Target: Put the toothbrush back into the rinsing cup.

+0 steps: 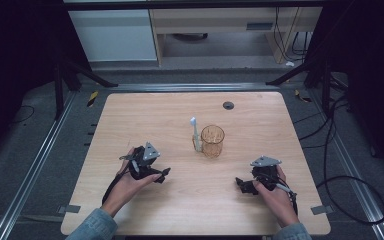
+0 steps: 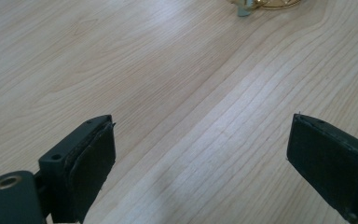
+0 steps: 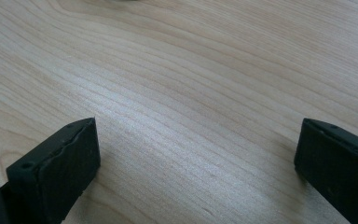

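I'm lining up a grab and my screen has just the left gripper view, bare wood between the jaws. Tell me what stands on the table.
Observer: A clear amber glass cup stands upright near the middle of the light wooden table.
Operator: Say what is beside it.
Observer: A white toothbrush stands against the cup's left side, head up.
Operator: Report the other gripper.
Observer: The right gripper is open, its jaws wide apart over bare wood; the left gripper is open too.

toothbrush (image 1: 195,134) left of cup (image 1: 212,141), touching
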Tool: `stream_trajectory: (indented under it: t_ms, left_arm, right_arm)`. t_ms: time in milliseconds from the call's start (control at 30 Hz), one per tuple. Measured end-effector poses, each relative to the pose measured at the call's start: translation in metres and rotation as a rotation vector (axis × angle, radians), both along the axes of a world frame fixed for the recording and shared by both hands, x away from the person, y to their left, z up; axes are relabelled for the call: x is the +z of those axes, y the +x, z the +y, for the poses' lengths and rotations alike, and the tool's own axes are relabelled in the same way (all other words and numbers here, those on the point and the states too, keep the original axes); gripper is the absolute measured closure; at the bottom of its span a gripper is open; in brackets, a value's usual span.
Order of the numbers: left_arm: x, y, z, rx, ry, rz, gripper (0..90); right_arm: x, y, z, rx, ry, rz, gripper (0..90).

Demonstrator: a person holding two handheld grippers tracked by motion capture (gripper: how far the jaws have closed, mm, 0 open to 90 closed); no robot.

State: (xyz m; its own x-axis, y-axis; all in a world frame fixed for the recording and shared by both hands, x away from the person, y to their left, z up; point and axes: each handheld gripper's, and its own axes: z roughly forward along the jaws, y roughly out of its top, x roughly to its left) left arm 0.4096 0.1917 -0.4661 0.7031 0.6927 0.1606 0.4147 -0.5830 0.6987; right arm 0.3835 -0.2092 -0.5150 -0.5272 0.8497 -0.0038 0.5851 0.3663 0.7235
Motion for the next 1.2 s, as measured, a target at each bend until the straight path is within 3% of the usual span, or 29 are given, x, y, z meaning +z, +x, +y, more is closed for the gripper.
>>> stream_trajectory:
  t_ms: [433,533,600,733,767,900,933,1200]
  left_arm:
    - [0.004,0.002,0.029,0.054,0.01,0.006,7.3]
    - [0.001,0.008,0.041,0.09,0.002,0.039,7.2]
    - [-0.003,0.016,0.051,0.127,0.001,0.093,7.1]
    - [-0.009,0.026,0.063,0.176,-0.009,0.128,7.1]
    - [-0.011,0.033,0.071,0.201,-0.03,0.146,7.1]
    - [-0.013,0.042,0.08,0.242,-0.004,0.135,7.3]
    - [-0.013,0.048,0.085,0.259,-0.025,0.14,7.5]
    - [-0.028,0.064,0.091,0.31,-0.049,0.121,7.6]
  right_arm:
    - [0.0,0.0,0.0,0.0,0.0,0.0,0.4]
    - [0.0,0.0,0.0,0.0,0.0,0.0,0.4]
    - [0.0,0.0,0.0,0.0,0.0,0.0,0.4]
    - [0.0,0.0,0.0,0.0,0.0,0.0,0.4]
    - [0.0,0.0,0.0,0.0,0.0,0.0,0.4]
    - [0.0,0.0,0.0,0.0,-0.001,0.0,0.4]
    - [0.0,0.0,0.0,0.001,0.0,0.0,0.4]
    - [0.0,0.0,0.0,0.0,0.0,0.0,0.4]
